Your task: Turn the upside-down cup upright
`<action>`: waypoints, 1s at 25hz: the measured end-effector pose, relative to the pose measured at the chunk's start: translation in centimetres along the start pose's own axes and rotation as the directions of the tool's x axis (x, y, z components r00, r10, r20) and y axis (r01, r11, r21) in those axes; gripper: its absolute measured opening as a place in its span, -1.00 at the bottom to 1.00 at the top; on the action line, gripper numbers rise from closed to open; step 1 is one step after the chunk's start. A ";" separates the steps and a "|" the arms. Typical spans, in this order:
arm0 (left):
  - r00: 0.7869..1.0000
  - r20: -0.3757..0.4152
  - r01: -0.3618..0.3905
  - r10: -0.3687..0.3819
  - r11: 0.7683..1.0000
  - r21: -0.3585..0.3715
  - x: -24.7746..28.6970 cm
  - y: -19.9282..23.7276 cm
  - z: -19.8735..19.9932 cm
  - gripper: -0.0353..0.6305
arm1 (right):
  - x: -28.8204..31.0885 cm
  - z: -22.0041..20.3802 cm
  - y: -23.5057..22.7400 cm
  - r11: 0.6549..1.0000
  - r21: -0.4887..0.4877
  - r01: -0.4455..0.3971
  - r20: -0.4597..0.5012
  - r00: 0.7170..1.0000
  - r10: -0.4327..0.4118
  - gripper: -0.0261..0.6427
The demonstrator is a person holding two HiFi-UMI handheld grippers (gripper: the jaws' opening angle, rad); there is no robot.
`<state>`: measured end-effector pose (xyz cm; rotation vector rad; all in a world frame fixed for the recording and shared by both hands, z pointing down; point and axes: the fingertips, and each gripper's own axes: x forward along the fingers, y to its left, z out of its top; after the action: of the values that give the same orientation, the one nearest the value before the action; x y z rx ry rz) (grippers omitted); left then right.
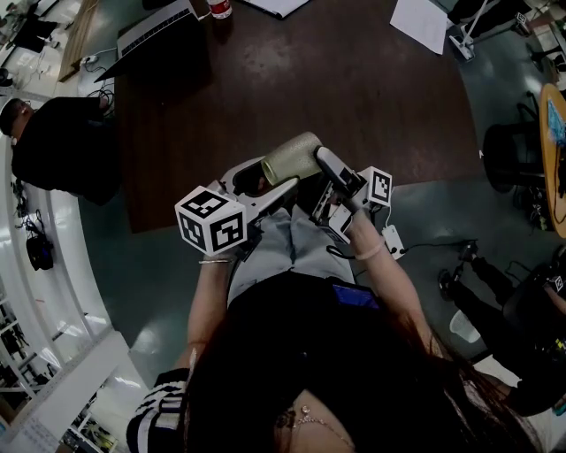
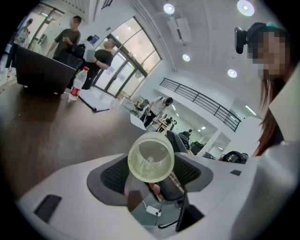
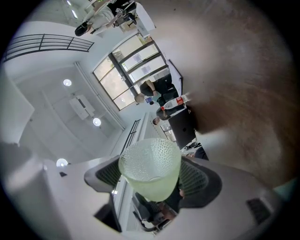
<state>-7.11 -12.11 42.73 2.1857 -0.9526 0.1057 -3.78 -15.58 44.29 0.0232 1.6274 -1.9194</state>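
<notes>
Above the near edge of the counter (image 1: 354, 88): cup (image 1: 290, 157), pale green, lying sideways in mid-air. Left tool (image 2: 151, 161) and right tool (image 3: 150, 171): both clamped on it. Step, judged: mid-flip handover. Next: one tool lets go; the other turns the mouth up and sets it down.

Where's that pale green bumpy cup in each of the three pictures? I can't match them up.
Head view: cup at centre, raised over the dark table.
Left gripper view: cup low centre, between the jaws.
Right gripper view: cup low centre, between the jaws.
Shared landmark: the red-labelled bottle at the table's far side, seen in all three.
</notes>
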 end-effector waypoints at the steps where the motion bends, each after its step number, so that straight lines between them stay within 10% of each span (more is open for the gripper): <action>1: 1.000 0.000 0.001 -0.001 1.000 0.001 0.0 0.0 0.1 0.02 | 0.0 0.0 0.0 1.000 0.003 -0.001 0.000 1.000 0.001 0.26; 25: 0.996 -0.060 -0.060 0.064 0.995 0.075 0.6 1.2 1.5 0.00 | -2.8 3.2 0.4 0.968 -0.214 0.132 0.045 0.991 -0.126 0.26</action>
<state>-7.81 -14.04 42.58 2.2062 -0.9957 0.2399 -0.10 -17.29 45.80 -0.2054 1.8485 -1.8146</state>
